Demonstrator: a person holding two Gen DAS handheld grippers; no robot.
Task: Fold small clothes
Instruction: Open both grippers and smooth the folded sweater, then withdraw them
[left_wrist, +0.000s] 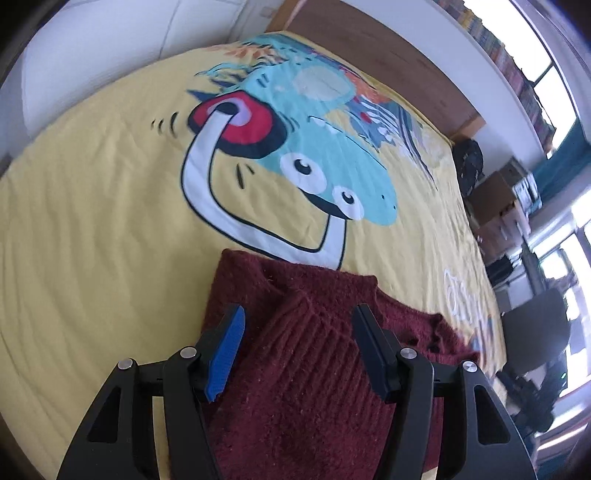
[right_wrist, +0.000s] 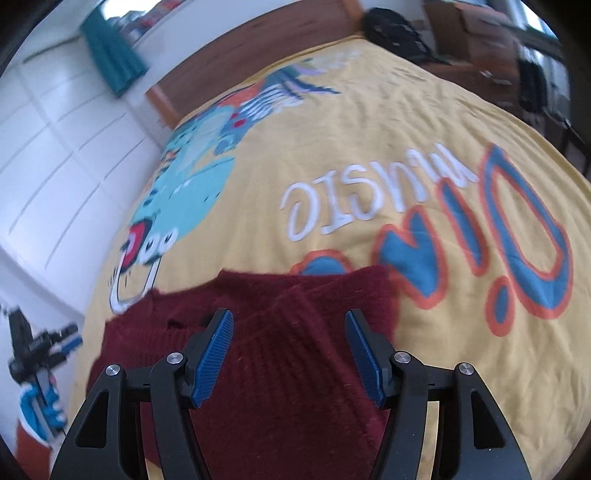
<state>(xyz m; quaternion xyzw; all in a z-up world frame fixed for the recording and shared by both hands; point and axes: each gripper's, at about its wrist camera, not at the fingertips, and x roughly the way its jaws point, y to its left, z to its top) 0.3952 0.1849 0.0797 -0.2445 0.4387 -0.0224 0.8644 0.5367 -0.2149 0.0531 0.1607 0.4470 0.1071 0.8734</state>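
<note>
The dark red ribbed knitted sweater (left_wrist: 306, 369) lies on the yellow cartoon-printed bedspread (left_wrist: 92, 221), its near part cut off at the bottom of both wrist views and partly hidden behind the black gripper arms, and both pictures are blurred toward the far edges. The left gripper (left_wrist: 299, 347) and the right gripper (right_wrist: 290, 350) each stand with jaws apart above the knit, nothing pinched between the blue pads (right_wrist: 214, 358). Beyond the sweater's far folded edge the bedspread runs bare up to the brown wooden headboard (left_wrist: 369, 44), with white wall panels (right_wrist: 55, 147) along one side
</note>
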